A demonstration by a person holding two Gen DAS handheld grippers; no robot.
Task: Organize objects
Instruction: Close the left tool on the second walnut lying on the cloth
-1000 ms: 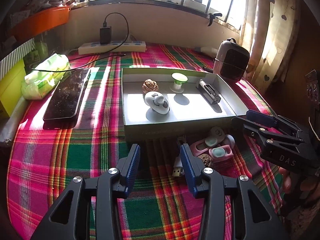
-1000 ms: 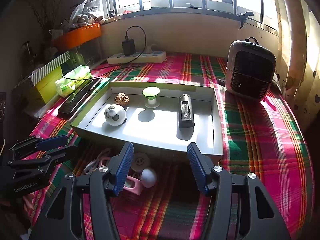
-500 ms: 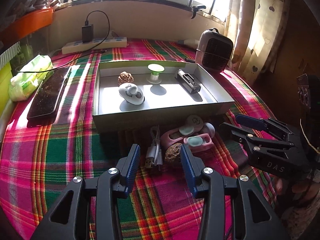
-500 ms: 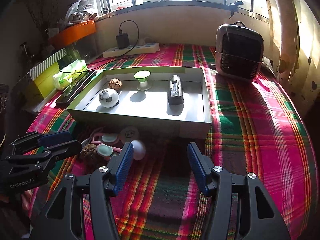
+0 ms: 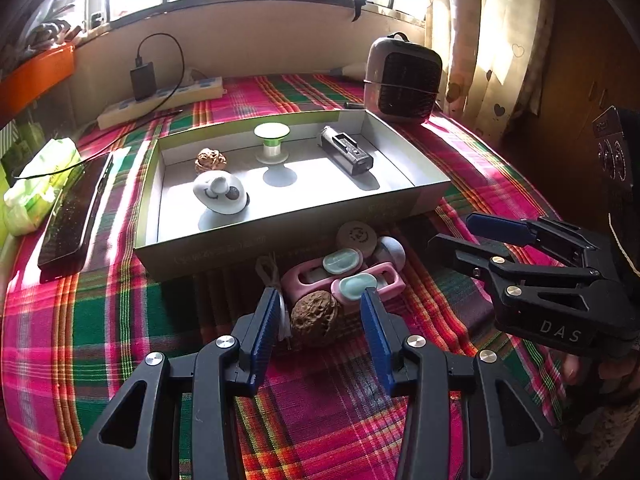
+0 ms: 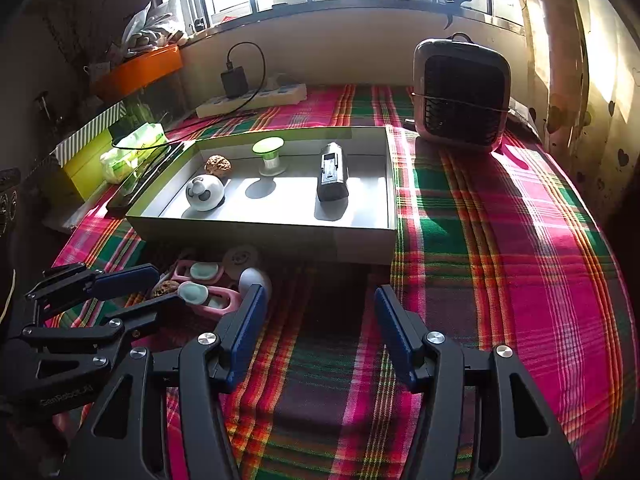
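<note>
Two grippers, both spread and empty.
Left gripper point(image 5: 318, 320) has advanced since a second ago to straddle the walnut point(image 5: 316, 314), just outside the tray point(image 5: 280, 232); grasp pending.

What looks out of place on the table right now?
A heap of small items sits outside the box, jumbled against its near wall: a walnut, two pink holders, a round disc, a white egg-shaped piece and a coiled cable. Nothing looks spilled or broken.
</note>
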